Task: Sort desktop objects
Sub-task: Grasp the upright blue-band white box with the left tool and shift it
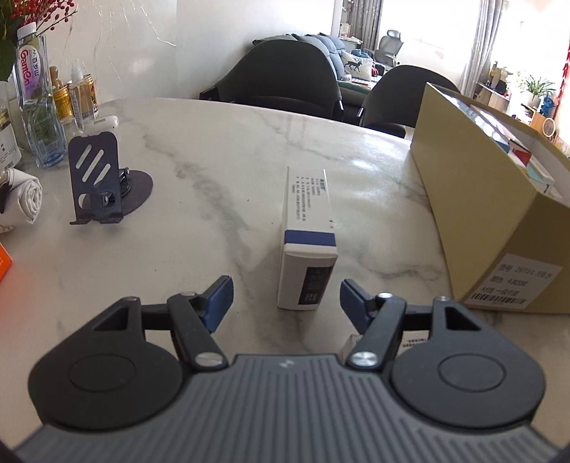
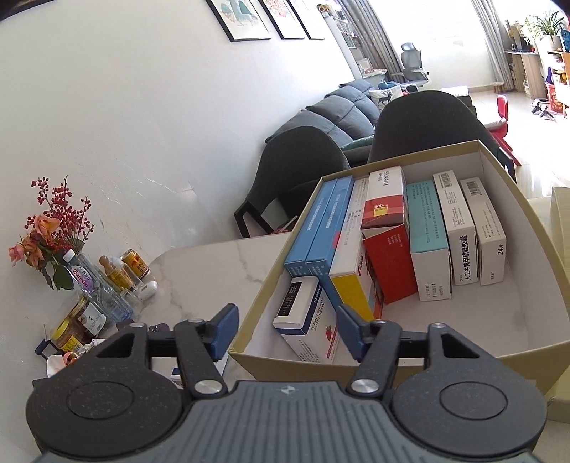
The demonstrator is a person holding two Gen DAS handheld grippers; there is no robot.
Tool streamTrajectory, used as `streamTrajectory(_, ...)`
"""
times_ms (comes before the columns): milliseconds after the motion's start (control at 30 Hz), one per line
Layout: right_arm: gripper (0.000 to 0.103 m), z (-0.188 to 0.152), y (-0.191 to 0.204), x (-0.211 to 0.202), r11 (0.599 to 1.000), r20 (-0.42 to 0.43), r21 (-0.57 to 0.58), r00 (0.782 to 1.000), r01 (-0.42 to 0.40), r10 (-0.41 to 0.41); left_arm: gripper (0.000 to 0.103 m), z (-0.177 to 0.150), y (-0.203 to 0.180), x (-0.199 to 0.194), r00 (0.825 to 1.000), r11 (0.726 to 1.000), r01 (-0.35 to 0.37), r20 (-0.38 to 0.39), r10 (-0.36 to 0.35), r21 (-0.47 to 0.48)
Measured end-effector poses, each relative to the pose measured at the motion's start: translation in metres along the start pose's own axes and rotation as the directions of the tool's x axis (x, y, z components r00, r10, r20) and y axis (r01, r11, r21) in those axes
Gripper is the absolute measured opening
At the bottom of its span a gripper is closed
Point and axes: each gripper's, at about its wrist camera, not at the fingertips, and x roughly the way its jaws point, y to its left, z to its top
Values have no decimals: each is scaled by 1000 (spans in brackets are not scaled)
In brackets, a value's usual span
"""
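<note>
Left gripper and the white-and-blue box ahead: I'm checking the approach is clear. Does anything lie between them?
No. In the left wrist view only bare marble table separates the open left gripper from the white-and-blue box.

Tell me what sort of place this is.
Most likely a home's open dining and living area. A white marble-patterned dining table has dark upholstered chairs drawn up to it, a grey cushioned sofa stands behind them, and framed pictures hang on the white wall.
</note>
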Motion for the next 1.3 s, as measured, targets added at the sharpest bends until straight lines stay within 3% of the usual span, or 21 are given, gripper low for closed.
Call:
streamTrajectory(67, 73, -5, 1, -6, 1000, 18, -3, 1000, 1, 0, 63, 0, -3, 6, 1000, 1000, -7, -6, 7, 5)
streamTrajectory(133, 73, -10, 1, -11, 1000, 38, 6, 999, 8, -8, 53, 0, -6, 11, 1000, 1000, -13, -11, 13, 11)
streamTrajectory(200, 73, -13, -1, -13, 1000, 45, 14, 999, 13, -14, 27, 2, -6, 12, 1000, 1000, -17, -13, 17, 9)
streamTrajectory(333, 72, -17, -3, -17, 1000, 55, 20, 998, 19, -20, 26, 6, 0, 3, 1000, 1000, -10, -14, 9, -18)
streamTrajectory(600, 72, -19, -2, -23, 999, 76, 35, 997, -13, 10, 26, 21, -2, -51, 997, 1000, 1, 79, -3, 25)
streamTrajectory(833, 72, -24, 7, -26, 999, 76, 25, 997, -31, 29, 26, 28, -3, -56, 995, 999, 45, 94, -45, 2)
streamTrajectory(1000, 72, -27, 12, -25, 999, 68, 21, 997, -46, 44, 25, 26, -13, -58, 993, 999, 36, 115, -40, 30)
streamTrajectory(1300, 72, -33, 27, -20, 997, 48, -15, 996, -72, 73, 35, 20, -3, -63, 992, 999, 38, 117, -39, 17)
